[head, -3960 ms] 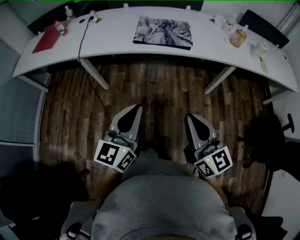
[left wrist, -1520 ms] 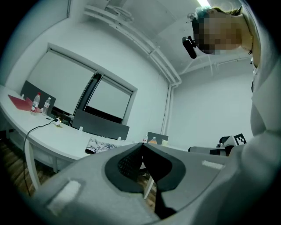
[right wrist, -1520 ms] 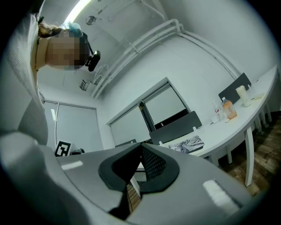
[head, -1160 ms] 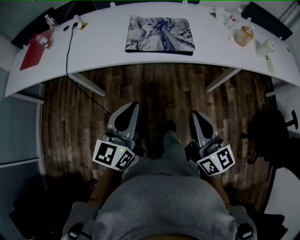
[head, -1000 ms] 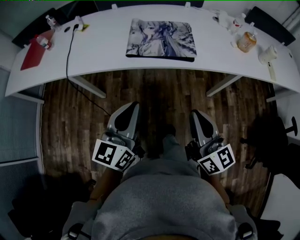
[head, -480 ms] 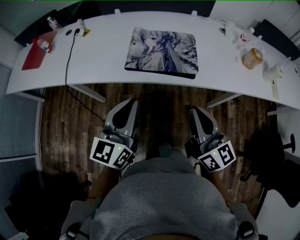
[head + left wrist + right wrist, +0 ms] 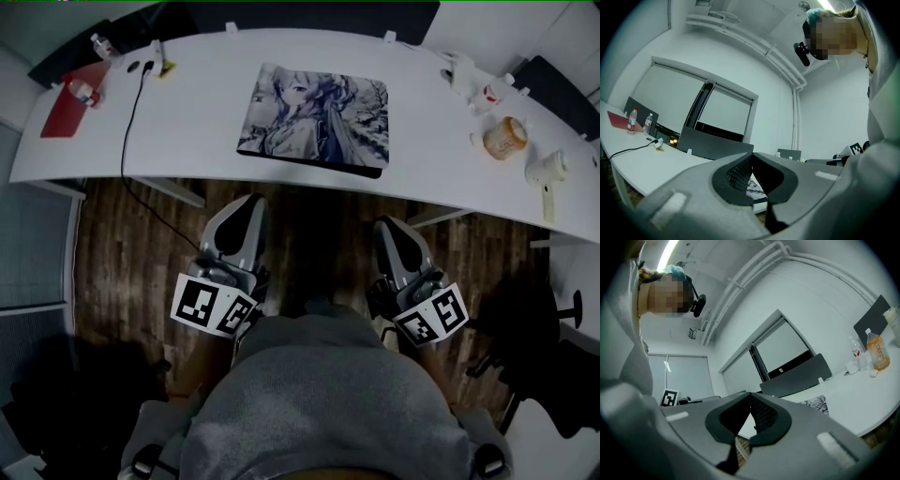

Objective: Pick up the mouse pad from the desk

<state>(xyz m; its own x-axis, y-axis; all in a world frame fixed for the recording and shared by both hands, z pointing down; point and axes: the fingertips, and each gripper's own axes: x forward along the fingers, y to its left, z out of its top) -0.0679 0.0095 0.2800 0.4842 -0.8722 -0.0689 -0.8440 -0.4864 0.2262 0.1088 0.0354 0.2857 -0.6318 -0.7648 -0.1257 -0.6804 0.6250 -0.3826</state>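
Observation:
The mouse pad (image 7: 314, 117), printed with a grey anime figure, lies flat on the middle of the white curved desk (image 7: 206, 141). Both grippers are held level over the wooden floor, just short of the desk's near edge and apart from the pad. My left gripper (image 7: 247, 201) is shut and empty, pointing at the pad's left half. My right gripper (image 7: 385, 225) is also shut and empty, below the pad's right corner. A corner of the mouse pad (image 7: 754, 188) shows past the left gripper (image 7: 751, 157). The mouse pad (image 7: 816, 404) also appears beside the right gripper (image 7: 750, 397).
A red folder (image 7: 67, 86) and small bottles (image 7: 97, 43) sit at the desk's left end, with a black cable (image 7: 125, 122) trailing off the edge. An orange jar (image 7: 504, 139) and a white handheld device (image 7: 546, 174) lie at the right. A dark chair (image 7: 555, 82) stands behind.
Both grippers have moved forward toward the desk, still shut. The desk edge and the mouse pad now sit nearer to their tips in the head view.

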